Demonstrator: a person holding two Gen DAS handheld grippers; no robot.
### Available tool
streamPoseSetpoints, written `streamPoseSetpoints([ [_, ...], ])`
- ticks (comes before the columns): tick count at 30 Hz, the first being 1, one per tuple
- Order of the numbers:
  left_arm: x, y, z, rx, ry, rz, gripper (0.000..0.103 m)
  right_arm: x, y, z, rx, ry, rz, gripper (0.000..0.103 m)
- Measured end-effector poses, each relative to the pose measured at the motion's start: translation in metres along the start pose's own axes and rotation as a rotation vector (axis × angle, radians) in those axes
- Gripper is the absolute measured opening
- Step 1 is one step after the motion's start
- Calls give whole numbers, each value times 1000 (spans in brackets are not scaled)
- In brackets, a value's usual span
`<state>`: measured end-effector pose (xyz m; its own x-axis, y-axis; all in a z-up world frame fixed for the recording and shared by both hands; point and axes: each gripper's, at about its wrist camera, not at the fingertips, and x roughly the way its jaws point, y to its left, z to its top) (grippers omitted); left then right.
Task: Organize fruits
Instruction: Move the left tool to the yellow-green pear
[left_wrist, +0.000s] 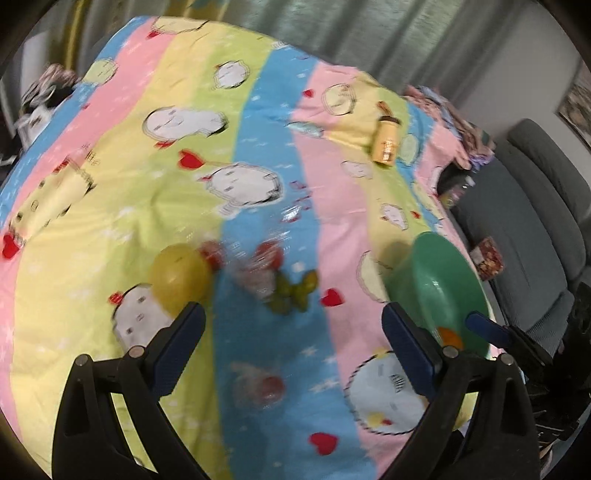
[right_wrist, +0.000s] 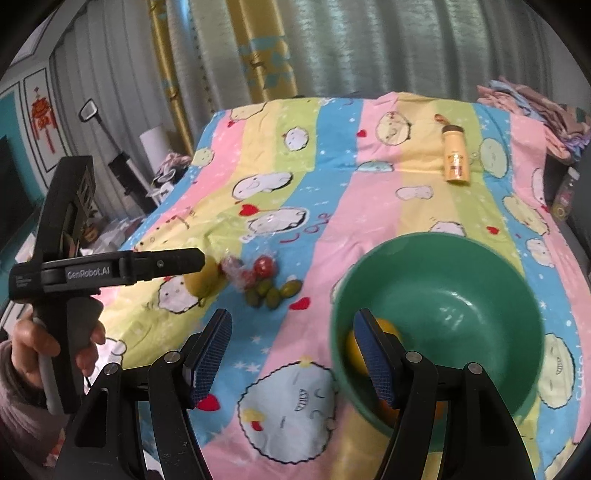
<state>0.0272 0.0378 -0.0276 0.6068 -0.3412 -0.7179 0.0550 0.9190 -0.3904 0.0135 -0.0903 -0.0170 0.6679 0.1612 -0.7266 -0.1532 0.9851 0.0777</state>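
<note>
While the left gripper (left_wrist: 291, 332) is standing wide open with nothing between its jaws, it is pointing down at the striped cartoon sheet (left_wrist: 258, 155), and a person's hand (right_wrist: 44, 347) is holding its black handle at the left edge of the right wrist view. Just ahead of its left finger a yellow round fruit (left_wrist: 179, 277) is lying on the sheet, and beside that fruit a small pile of red fruits in clear wrapping (left_wrist: 258, 266) is touching a cluster of green olive-like fruits (left_wrist: 291, 295); the left view is blurred, so finer detail is not clear. The right gripper (right_wrist: 291, 354) is standing partly open and is holding nothing, its right finger reaching over the rim of the green bowl (right_wrist: 461, 295). Inside the bowl an orange fruit (right_wrist: 354, 347) is lying against the near wall. Farther back on the sheet, well apart from the fruits, a small yellow bottle (right_wrist: 456, 158) is lying on its side.
</note>
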Motion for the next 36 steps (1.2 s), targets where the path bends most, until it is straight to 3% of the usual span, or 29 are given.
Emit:
streamPoseSetpoints([
  [11,10,22,-25,6,91,3,96,37,34,-9,-64,107,72,69],
  [26,23,28,-46,32,180,-90,95,72,62,-29,-116,239,129,69],
  [32,20,36,-44,3,171,-136,95,80,70,-32,-136,262,144,69],
  [36,9,48,-38,-25,101,-103,95,82,69,-25,-125,248,143,69],
])
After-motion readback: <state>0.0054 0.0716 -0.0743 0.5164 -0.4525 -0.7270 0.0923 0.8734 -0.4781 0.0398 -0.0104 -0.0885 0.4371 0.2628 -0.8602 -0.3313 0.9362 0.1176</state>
